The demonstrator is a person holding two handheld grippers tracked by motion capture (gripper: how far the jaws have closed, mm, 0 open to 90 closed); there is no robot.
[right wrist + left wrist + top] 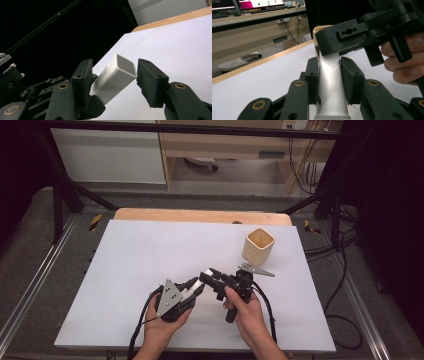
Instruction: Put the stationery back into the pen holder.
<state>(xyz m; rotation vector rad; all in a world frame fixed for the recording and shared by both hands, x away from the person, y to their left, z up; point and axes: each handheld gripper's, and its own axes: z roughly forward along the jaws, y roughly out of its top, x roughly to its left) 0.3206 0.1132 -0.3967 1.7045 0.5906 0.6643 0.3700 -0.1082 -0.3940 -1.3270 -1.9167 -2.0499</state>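
White plastic tube held between two grippers above the table.

White and square in section, the tube (pixel 113 77) is clamped between the pads of the left gripper (pixel 329 75), its open end pointing toward the right gripper (pixel 112 82). That gripper's jaws stand to either side of the open end; the pad on one side looks to be against it, the other just clear. Past the right gripper, well apart from both, a pale wooden cup (pixel 259 246) stands upright on the white table (pixel 125 270).
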